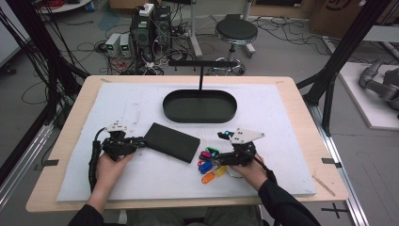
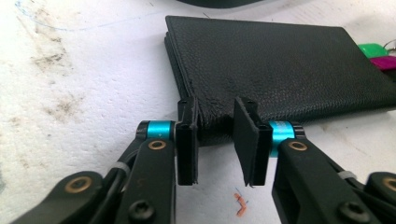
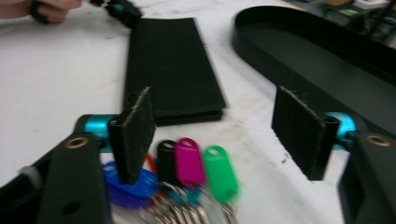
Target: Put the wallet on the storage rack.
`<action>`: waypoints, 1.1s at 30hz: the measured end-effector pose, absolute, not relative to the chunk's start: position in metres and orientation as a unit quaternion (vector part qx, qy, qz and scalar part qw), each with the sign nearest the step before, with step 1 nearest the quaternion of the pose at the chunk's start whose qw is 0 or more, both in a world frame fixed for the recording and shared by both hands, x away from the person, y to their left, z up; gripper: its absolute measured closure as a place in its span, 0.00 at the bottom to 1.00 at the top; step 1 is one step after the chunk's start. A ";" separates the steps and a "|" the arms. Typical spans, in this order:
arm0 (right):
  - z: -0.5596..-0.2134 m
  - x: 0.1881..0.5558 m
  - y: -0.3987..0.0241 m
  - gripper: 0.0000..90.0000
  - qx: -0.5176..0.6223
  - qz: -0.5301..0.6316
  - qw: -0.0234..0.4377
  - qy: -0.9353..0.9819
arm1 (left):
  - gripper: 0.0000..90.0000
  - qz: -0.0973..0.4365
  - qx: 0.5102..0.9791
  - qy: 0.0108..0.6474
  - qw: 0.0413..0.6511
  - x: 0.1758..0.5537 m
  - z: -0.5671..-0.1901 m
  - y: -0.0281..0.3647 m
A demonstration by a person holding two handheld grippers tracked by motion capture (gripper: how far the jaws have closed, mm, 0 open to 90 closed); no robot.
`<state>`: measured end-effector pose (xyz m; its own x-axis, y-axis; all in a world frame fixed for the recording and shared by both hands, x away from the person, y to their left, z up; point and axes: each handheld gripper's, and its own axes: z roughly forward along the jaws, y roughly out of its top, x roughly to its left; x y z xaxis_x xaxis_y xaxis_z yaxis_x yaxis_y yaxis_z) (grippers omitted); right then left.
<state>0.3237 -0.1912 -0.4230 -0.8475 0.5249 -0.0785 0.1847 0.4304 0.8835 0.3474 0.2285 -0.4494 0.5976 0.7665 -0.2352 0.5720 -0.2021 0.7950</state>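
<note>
High view: black wallet (image 1: pixel 171 141) lies on the white mat (image 1: pixel 282 122), before the oval tray (image 1: pixel 199 106).

Left gripper view: left gripper (image 2: pixel 215 135) pinches the wallet's corner.

Right gripper view: right gripper (image 3: pixel 219 130) gapes wide over colored key tags (image 3: pixel 187 163).

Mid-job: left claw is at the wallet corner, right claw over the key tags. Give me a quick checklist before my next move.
1. Left claw straddles the wallet corner: ok.
2. Left pads pressing firmly on the leather: cannot tell; one pad touches, the other looks slightly off.
3. Right claw open wide enough for the key tags: ok.
4. Key tags between the right claw's pads: not ok; they lie low and to one side.
5. Black tray unobstructed: ok.
6. Right gripper view sharp: not ok, blurred.
</note>
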 end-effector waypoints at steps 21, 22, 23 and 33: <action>-0.445 0.313 -0.104 0.53 0.104 0.355 0.193 0.909 | 0.82 0.093 0.756 0.452 0.465 0.347 -0.451 0.231; -0.445 0.313 -0.104 0.53 0.104 0.355 0.193 0.909 | 0.82 0.092 0.755 0.452 0.466 0.347 -0.451 0.231; -0.445 0.312 -0.102 0.58 0.100 0.340 0.209 0.911 | 0.82 0.091 0.755 0.452 0.466 0.347 -0.451 0.231; -0.442 0.306 -0.101 0.82 0.083 0.330 0.225 0.913 | 0.82 0.088 0.752 0.454 0.470 0.347 -0.452 0.231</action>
